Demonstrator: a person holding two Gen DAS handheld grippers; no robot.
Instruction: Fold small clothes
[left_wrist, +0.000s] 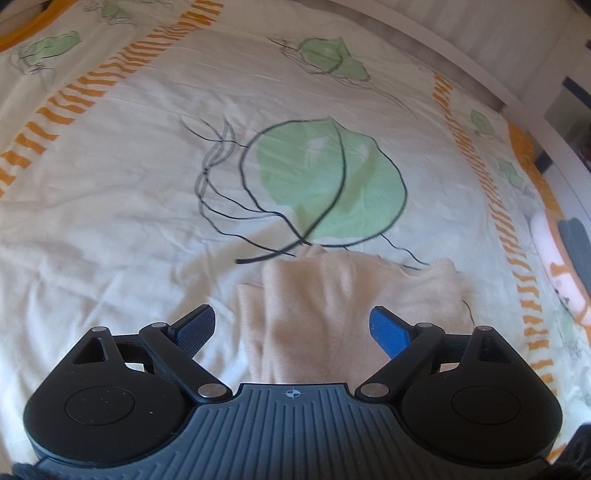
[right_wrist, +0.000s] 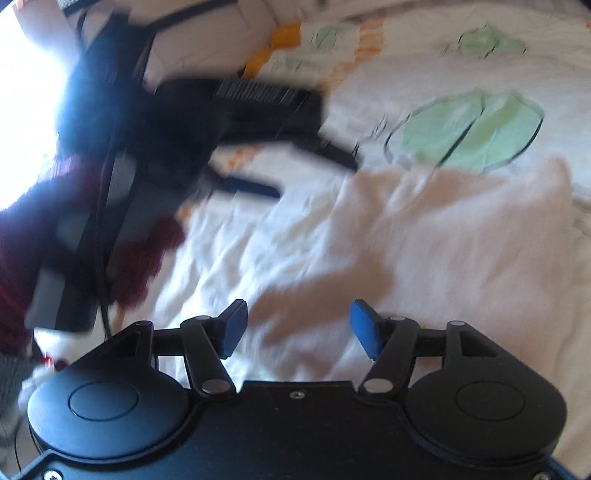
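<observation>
Left wrist view: the left gripper (left_wrist: 291, 328) hangs over a bed (left_wrist: 110, 206) covered with a cream sheet printed with green leaves and orange bars. Its fingers (left_wrist: 195, 326) stand wide apart and hold nothing. Directly beyond and partly between them lies the beige garment (left_wrist: 351, 295), small, soft and knit-like, resting on the sheet at the near centre of the bed. It appears bunched, with an overlapping layer down its middle and uneven far edges; no neat rectangle is formed.

Right wrist view, heavily blurred: the right gripper (right_wrist: 297, 328) also has its fingers spread wide and empty, poised above the garment's near edge. The garment spreads to the far right of this gripper. To the far left, the other gripper shows as a dark shape with a dark red sleeve (right_wrist: 22, 258) behind it.

Assessment: folding looks early or partway. At most one rough overlap is in place; squaring the edges and the remaining folds are judged outstanding. Neither gripper has hold of the cloth.
</observation>
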